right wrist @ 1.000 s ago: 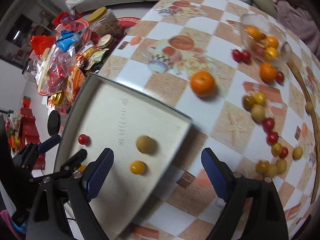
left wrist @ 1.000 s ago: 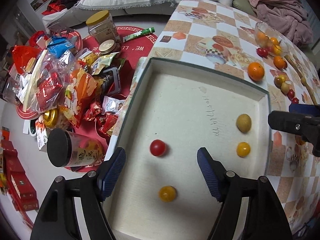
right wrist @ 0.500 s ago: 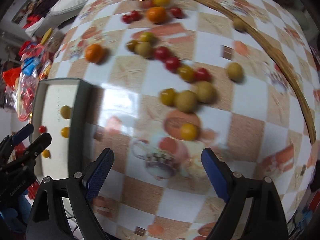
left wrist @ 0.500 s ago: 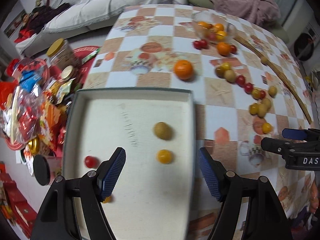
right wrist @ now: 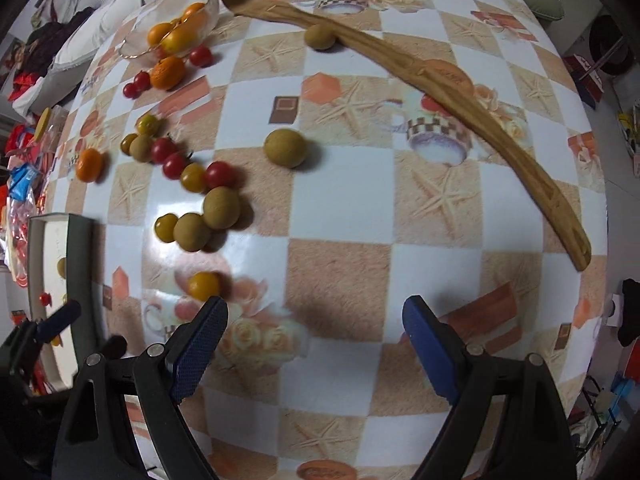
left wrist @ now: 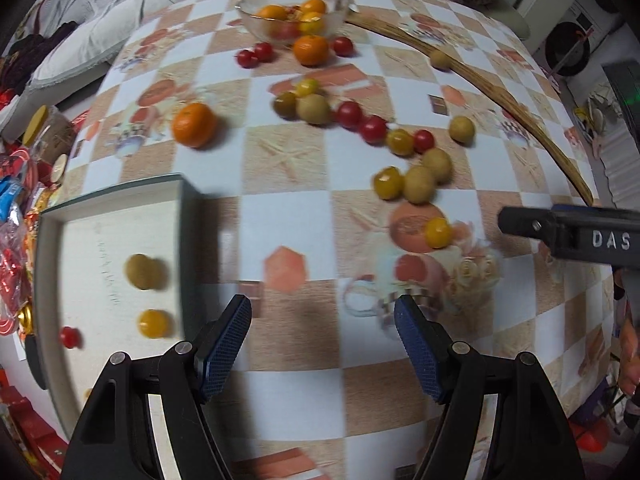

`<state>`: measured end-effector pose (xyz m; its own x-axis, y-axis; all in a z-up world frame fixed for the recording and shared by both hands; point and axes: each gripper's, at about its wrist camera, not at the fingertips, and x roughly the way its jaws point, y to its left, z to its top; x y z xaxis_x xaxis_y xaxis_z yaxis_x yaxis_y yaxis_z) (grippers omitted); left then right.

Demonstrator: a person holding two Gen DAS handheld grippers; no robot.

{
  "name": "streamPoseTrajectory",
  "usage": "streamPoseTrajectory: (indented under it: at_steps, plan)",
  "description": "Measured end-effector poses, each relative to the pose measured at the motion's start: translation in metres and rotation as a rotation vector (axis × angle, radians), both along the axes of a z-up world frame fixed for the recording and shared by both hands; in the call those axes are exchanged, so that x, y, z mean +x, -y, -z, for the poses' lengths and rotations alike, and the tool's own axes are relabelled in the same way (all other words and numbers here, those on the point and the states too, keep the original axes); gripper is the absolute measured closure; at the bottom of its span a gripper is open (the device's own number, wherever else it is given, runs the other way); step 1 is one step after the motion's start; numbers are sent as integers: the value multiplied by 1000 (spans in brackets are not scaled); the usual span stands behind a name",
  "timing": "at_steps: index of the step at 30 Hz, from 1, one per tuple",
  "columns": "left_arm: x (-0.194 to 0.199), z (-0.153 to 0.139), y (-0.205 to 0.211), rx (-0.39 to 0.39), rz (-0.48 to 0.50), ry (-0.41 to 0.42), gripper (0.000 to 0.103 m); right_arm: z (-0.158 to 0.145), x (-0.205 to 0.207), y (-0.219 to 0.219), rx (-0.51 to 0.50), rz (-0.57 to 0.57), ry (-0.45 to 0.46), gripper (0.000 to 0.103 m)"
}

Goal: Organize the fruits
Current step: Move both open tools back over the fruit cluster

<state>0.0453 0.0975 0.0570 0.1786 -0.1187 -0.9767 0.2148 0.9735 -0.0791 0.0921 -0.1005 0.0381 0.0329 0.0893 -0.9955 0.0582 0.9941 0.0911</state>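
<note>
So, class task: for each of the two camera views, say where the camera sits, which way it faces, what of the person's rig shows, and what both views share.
Left wrist: sits on the left tongs, looking forward across the checkered table at the tray corner and scattered fruit; its open blue pads and the right tongs show.
Right wrist: sits on the right tongs, facing the fruit and wooden stick; the left tongs show.
Shared: yellow tomato, glass bowl.

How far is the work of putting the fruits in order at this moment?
Early stage. Done: three small fruits lie in the white tray, among them a yellow tomato. In hand: nothing; the left gripper and the right gripper both show open, empty jaws. Left: many fruits on the table, for example the orange.
</note>
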Motion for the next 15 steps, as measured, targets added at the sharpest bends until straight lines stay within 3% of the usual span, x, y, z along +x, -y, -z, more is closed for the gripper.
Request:
streamPoseTrajectory:
  at_steps: [4,10,15]
  plan:
    - [1,7,25,-17,-3,-1,28,2,15,7,-5,-34,28,12]
    - [12,15,51,-2,-34,27,28,8,49,9,41,-99,65,30]
    - [22,24,63,22,-71,31,28,13,66,0,88,-154,75,35]
